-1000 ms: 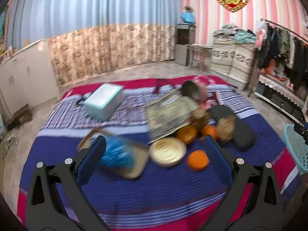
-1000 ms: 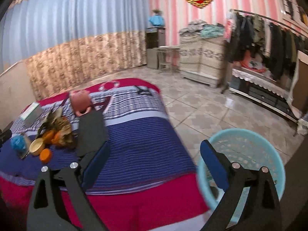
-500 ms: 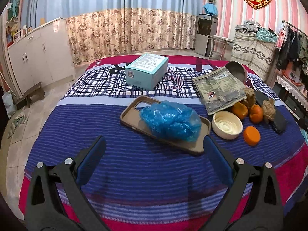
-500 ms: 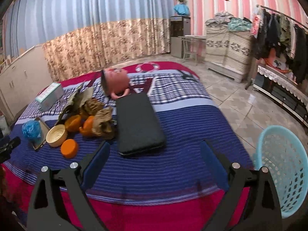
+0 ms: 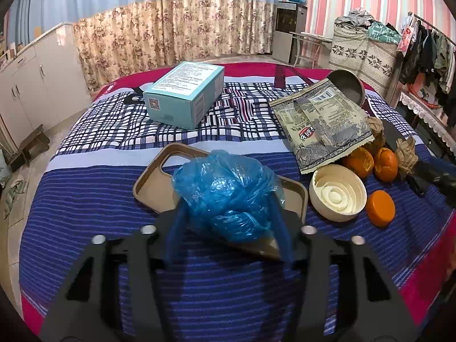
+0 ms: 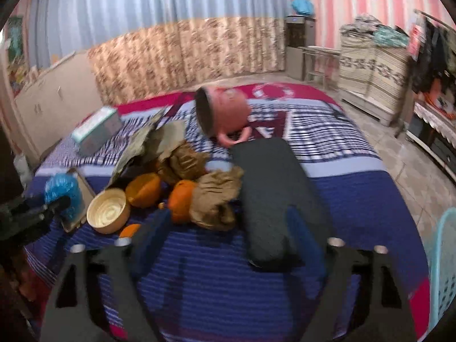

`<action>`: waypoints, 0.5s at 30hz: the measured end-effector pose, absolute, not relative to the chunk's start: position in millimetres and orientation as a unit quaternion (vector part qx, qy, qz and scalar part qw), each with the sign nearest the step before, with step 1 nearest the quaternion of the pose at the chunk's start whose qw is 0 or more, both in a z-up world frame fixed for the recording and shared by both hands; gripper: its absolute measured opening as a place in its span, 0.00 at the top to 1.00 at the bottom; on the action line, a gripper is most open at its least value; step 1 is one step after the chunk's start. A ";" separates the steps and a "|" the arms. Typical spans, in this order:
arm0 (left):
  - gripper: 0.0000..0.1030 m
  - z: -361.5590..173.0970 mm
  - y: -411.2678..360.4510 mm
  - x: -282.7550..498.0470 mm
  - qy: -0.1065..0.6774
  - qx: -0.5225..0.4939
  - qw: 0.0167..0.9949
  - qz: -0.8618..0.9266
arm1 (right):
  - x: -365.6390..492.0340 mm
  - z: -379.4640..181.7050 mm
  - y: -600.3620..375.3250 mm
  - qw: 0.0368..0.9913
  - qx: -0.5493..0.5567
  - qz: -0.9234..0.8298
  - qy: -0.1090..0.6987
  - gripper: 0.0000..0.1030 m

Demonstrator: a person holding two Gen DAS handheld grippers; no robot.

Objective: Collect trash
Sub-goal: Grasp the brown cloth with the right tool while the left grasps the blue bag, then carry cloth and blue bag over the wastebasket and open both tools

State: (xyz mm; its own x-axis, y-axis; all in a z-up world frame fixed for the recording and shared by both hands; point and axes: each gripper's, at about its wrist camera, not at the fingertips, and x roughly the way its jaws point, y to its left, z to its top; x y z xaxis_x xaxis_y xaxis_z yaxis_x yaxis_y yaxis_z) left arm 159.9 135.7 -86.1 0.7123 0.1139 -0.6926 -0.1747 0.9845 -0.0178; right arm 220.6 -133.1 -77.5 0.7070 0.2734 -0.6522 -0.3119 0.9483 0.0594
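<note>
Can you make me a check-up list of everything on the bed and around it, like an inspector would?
Surface: bed with striped blue and red blanket.
Job's things: crumpled blue plastic bag on tan phone case; crumpled brown paper; printed foil snack packet; light blue mesh basket on the floor.
Clutter: teal cardboard box, cream round lid, orange tangerines, pink mug on its side, black flat case.
Grippers: left gripper closing around the bag; right gripper closing, nothing between.
Cables: nothing seen.
Surroundings: floral curtain, clothes rack.
</note>
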 end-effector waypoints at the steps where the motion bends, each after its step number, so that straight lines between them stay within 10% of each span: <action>1: 0.55 -83.2 135.9 159.4 0.367 -0.040 0.926 0.079 | 224.7 -82.1 -128.3 0.920 -0.036 0.164 0.355 0.45; 3: 0.56 -78.2 135.6 158.5 0.361 -0.036 0.928 0.081 | 231.2 -87.9 -124.5 0.913 -0.036 0.179 0.365 0.66; 15: 0.57 -25.9 99.1 148.2 0.309 -0.021 0.949 0.064 | 179.9 -37.6 -177.0 0.941 -0.027 0.161 0.296 0.66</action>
State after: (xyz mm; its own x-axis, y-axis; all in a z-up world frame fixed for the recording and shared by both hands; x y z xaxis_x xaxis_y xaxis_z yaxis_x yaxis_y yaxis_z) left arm 148.2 99.1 -25.9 0.8010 0.1078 -0.5889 -0.1333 0.9911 0.0001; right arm 179.9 -177.0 -37.6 0.7737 0.2864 -0.5651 -0.3185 0.9469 0.0438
